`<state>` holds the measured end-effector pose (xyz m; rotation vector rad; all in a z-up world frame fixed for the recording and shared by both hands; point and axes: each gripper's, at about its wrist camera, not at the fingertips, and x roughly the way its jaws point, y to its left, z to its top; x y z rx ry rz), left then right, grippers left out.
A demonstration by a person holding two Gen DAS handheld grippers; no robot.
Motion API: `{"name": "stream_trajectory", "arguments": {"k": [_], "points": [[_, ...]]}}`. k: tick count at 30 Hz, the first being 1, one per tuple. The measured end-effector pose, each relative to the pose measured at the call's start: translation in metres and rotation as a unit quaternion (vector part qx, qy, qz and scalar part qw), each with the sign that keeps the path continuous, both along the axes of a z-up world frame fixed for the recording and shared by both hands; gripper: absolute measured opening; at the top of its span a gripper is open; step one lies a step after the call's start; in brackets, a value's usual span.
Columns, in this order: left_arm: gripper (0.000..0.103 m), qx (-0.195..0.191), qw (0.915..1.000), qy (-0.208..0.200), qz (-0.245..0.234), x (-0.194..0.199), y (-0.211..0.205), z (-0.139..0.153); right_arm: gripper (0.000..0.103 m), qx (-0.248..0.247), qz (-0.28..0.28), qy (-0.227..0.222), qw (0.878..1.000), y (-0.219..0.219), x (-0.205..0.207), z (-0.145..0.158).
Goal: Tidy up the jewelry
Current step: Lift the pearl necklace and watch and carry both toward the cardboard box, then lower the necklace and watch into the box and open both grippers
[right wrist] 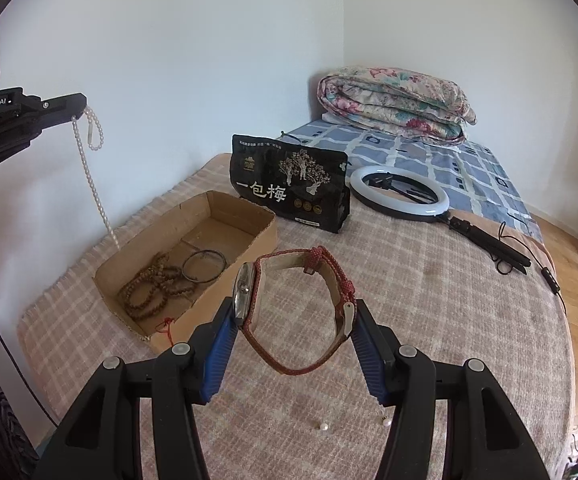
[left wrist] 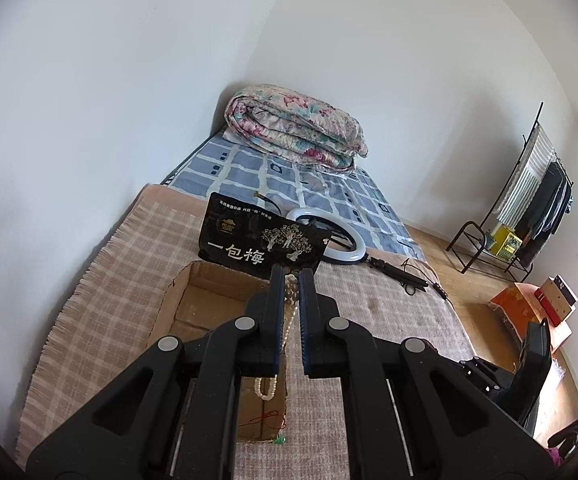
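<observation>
My left gripper [left wrist: 290,276] is shut on a white pearl necklace [left wrist: 287,322], which hangs down over the open cardboard box [left wrist: 177,296]. In the right wrist view the left gripper [right wrist: 79,106] holds the necklace [right wrist: 93,184] high above the box's [right wrist: 249,246] left end. The box holds a brown bead string [right wrist: 151,288], a dark bangle [right wrist: 204,266] and a red cord [right wrist: 167,326]. My right gripper [right wrist: 295,320] is shut on a red-strapped watch [right wrist: 249,296], held above the blanket to the right of the box.
The box sits on a plaid blanket [right wrist: 429,320] on a bed. A black snack bag [right wrist: 289,184] stands behind it, with a ring light [right wrist: 399,194] and its tripod to the right. Two loose pearl earrings [right wrist: 323,426] lie near me. A folded quilt [right wrist: 393,98] lies at the far end.
</observation>
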<state>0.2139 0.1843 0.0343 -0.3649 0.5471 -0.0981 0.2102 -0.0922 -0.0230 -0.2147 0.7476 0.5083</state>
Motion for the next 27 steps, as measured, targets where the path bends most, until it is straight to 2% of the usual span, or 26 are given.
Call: {"name": "stream_trajectory", "arguments": {"k": [6, 13, 27], "points": [[0.004, 0.01, 0.9998, 0.013, 0.006, 0.008, 0.004, -0.013, 0.058, 0.006, 0.02, 0.008, 1.0, 0.031, 0.017, -0.005], [0.004, 0.004, 0.9993, 0.032, 0.016, 0.019, 0.015, -0.03, 0.058, 0.011, 0.036, 0.022, 0.999, 0.065, 0.042, -0.017], [0.004, 0.013, 0.9973, 0.065, 0.033, 0.039, 0.031, -0.062, 0.058, -0.008, 0.052, 0.043, 0.998, 0.115, 0.088, -0.045]]}}
